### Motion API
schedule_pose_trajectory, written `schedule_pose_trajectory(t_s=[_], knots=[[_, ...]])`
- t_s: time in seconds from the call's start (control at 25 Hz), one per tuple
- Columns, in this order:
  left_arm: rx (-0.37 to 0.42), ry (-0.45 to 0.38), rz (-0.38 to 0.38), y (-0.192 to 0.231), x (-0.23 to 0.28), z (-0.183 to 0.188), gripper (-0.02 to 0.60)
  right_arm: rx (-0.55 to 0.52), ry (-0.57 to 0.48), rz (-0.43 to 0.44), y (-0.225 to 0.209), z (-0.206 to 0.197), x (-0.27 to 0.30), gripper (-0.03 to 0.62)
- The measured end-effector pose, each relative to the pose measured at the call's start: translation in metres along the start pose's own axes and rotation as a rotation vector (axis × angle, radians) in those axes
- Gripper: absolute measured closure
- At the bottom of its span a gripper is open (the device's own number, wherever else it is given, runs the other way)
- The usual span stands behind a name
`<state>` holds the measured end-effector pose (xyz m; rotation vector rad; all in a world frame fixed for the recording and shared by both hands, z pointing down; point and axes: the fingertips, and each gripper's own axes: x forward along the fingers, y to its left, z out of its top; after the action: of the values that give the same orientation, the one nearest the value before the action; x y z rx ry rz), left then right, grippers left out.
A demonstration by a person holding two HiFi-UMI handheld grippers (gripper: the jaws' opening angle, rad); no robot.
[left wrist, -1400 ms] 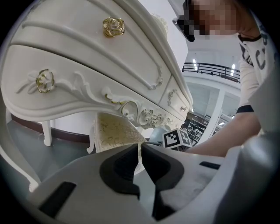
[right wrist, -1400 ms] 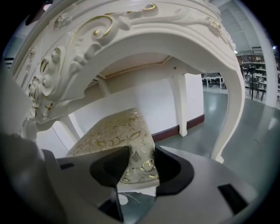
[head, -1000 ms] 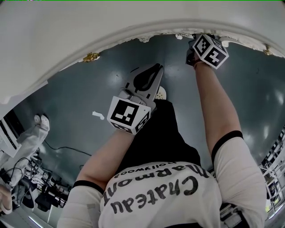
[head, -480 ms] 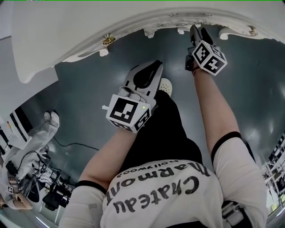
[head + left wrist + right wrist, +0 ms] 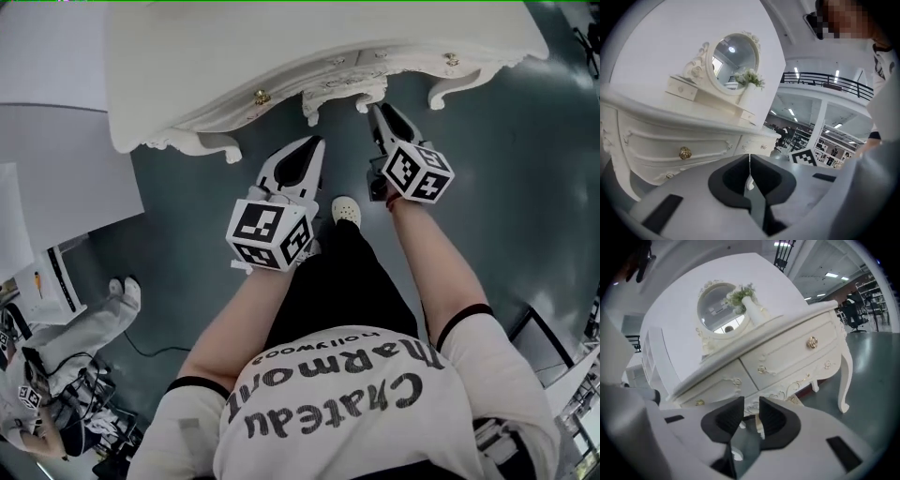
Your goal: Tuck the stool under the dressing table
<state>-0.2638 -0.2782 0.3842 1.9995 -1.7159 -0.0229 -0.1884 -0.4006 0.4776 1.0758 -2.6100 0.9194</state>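
The left gripper (image 5: pixel 315 143) (image 5: pixel 749 159) is shut, its jaws met along a thin seam with nothing between them. The right gripper (image 5: pixel 380 112) (image 5: pixel 751 405) is held a narrow gap apart, its jaws having just been closing; nothing is gripped, and only the carved apron of the table (image 5: pixel 281 47) (image 5: pixel 670 136) (image 5: pixel 787 352) is seen through the gap. Both grippers are held in the air, pointed toward 12 o'clock at the table front and apart from it, the right one nearer the apron. The stool cannot be made out plainly. In the head view, whatever stands under the table is hidden by its top. In the right gripper view only a dark red strip (image 5: pixel 806 391) is shown beneath the apron, at 1 o'clock from the jaws, and whether it is the stool cannot be told. The table's left end is cut off in the left gripper view. A mirror (image 5: pixel 733 58) (image 5: pixel 717 310) and flowers (image 5: pixel 750 77) (image 5: pixel 739 294) are carried on the top. Bare floor (image 5: pixel 187 206) is left open at 9 o'clock and at 3 o'clock of the grippers. At 7 o'clock, well apart, part of another person (image 5: pixel 89 323) is seen among cables, cut off by the frame edge.
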Motion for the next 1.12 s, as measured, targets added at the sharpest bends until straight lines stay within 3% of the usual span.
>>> schedule_pose_trajectory(t_s=[0.2, 0.44, 0.56, 0.72, 0.92, 1.12], knots=[[0.070, -0.054, -0.048, -0.039, -0.044, 0.057, 0.552, 0.084, -0.098, 0.087, 0.073, 0.048, -0.074, 0.510], [0.171, -0.208, -0.095, -0.083, -0.085, 0.157, 0.552, 0.063, -0.229, 0.173, 0.161, 0.144, -0.141, 0.525], [0.197, -0.284, -0.110, -0.104, -0.110, 0.202, 0.552, -0.026, -0.311, 0.222, 0.203, 0.196, -0.185, 0.525], [0.230, -0.378, -0.145, -0.126, -0.136, 0.250, 0.552, -0.232, -0.418, 0.226, 0.242, 0.260, -0.241, 0.525], [0.291, -0.428, -0.157, -0.157, -0.151, 0.283, 0.552, -0.451, -0.458, 0.185, 0.269, 0.295, -0.283, 0.525], [0.344, -0.464, -0.171, -0.190, -0.151, 0.308, 0.552, -0.502, -0.463, 0.200, 0.267, 0.320, -0.298, 0.525]])
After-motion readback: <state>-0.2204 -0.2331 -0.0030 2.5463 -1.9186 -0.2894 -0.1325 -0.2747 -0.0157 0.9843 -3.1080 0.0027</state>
